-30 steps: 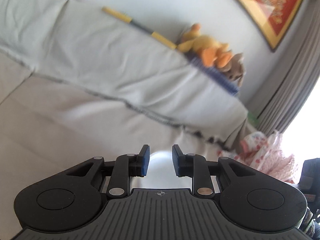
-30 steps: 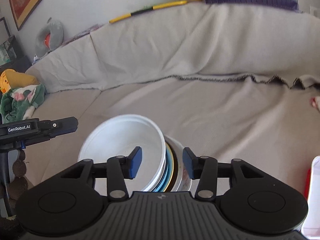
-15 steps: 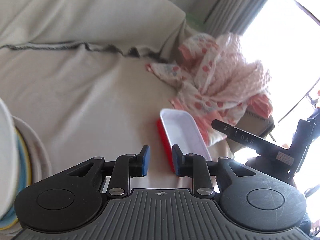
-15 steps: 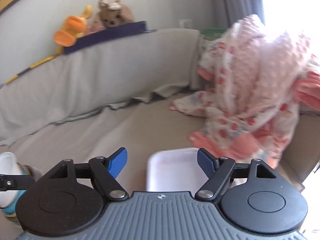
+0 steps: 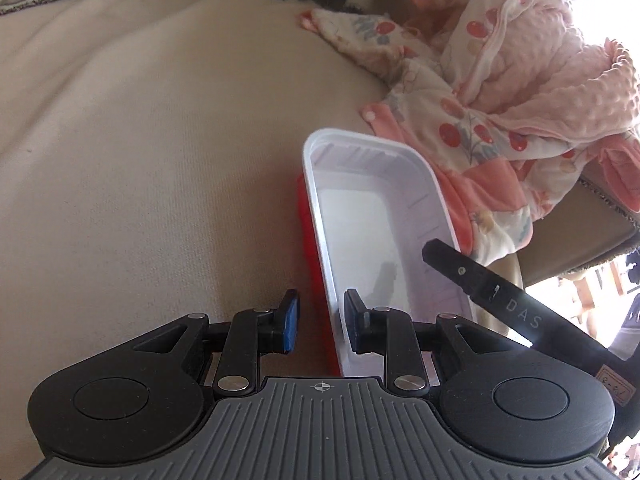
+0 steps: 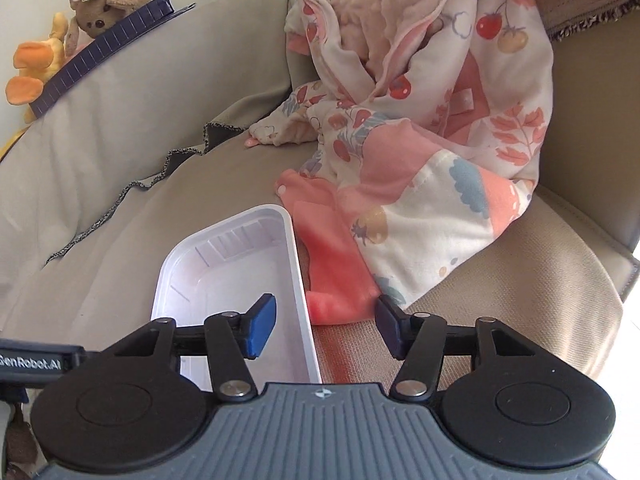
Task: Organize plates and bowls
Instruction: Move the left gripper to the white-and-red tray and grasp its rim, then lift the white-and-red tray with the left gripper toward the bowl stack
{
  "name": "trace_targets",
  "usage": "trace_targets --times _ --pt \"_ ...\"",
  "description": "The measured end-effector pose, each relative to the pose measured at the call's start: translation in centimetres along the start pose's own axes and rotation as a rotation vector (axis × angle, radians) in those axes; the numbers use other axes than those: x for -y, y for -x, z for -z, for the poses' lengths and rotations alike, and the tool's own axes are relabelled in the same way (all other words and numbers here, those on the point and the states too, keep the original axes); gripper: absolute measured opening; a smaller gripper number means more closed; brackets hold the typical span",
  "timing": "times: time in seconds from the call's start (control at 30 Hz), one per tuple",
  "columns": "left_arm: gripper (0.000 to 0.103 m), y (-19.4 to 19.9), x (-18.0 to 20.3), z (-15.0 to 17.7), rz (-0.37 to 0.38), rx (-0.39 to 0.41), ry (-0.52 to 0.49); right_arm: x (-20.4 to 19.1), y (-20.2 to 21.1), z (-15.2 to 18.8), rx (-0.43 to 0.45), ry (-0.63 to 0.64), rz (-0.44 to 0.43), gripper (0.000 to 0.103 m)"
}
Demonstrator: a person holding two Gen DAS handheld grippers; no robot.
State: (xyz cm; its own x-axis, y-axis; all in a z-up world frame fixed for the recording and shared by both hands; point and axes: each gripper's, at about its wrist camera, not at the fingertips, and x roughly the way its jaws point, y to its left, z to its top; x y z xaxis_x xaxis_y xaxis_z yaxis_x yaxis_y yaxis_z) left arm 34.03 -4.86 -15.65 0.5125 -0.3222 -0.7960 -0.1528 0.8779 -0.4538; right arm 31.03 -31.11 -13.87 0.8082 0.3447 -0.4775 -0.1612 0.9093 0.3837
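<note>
The white tray (image 5: pixel 360 232) lies on the sofa (image 5: pixel 140 140), its far end beside the pink blanket (image 5: pixel 520 80). Left claw (image 5: pixel 319 326) straddles the tray's left rim, released; right claw (image 6: pixel 324 328), just closing, straddles the right rim without pressing.

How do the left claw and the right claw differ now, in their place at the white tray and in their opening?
The left claw straddles the white tray at its left long wall, while the right claw straddles the opposite long wall. The left claw's gap is narrow; the right claw's gap is wider, and it has just been closing. Shared: each has one finger inside the tray and one outside, and neither visibly presses the wall yet.
</note>
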Motion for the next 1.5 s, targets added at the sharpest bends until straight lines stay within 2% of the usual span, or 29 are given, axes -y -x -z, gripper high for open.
trace_targets --times 0.03,0.1,0.13,0.23,0.37,0.57,0.7,0.87,1.13,1.37,1.5 --pt "0.026 -0.1 0.0 0.1 0.003 0.007 -0.002 -0.3 -0.2 -0.1 0.000 0.008 -0.006 0.044" --pt "0.027 0.1 0.1 0.0 0.013 0.020 -0.016 -1.0 -0.6 -0.3 -0.020 0.019 -0.052 0.031" --pt "0.027 0.4 0.0 0.1 -0.009 0.025 -0.025 -1.3 -0.8 -0.4 -0.039 0.020 -0.090 0.029" --pt "0.026 1.5 -0.6 0.5 -0.052 0.038 -0.044 -2.6 -0.4 0.1 -0.054 0.039 -0.116 0.028" --pt "0.024 4.4 -3.2 2.1 -0.071 0.052 0.007 -4.5 0.3 1.0 -0.101 0.047 -0.200 0.028" --pt "0.023 10.0 -6.9 7.0 -0.149 0.101 0.045 -9.2 1.1 3.8 -0.190 0.109 -0.323 0.028" --pt "0.023 12.4 -9.0 9.9 -0.191 0.113 0.102 -12.6 1.1 5.9 -0.253 0.176 -0.374 0.028" --pt "0.023 12.2 -10.8 10.6 -0.194 0.108 0.172 -14.4 1.1 7.6 -0.291 0.216 -0.367 0.028" --pt "0.023 11.3 -11.1 10.4 -0.185 0.111 0.198 -13.8 0.8 7.5 -0.275 0.202 -0.342 0.028" --pt "0.023 10.9 -11.0 10.7 -0.172 0.142 0.201 -13.7 0.9 7.8 -0.261 0.203 -0.350 0.028" --pt "0.023 10.8 -10.1 11.0 -0.209 0.156 0.138 -13.5 1.2 7.9 -0.247 0.195 -0.346 0.028"
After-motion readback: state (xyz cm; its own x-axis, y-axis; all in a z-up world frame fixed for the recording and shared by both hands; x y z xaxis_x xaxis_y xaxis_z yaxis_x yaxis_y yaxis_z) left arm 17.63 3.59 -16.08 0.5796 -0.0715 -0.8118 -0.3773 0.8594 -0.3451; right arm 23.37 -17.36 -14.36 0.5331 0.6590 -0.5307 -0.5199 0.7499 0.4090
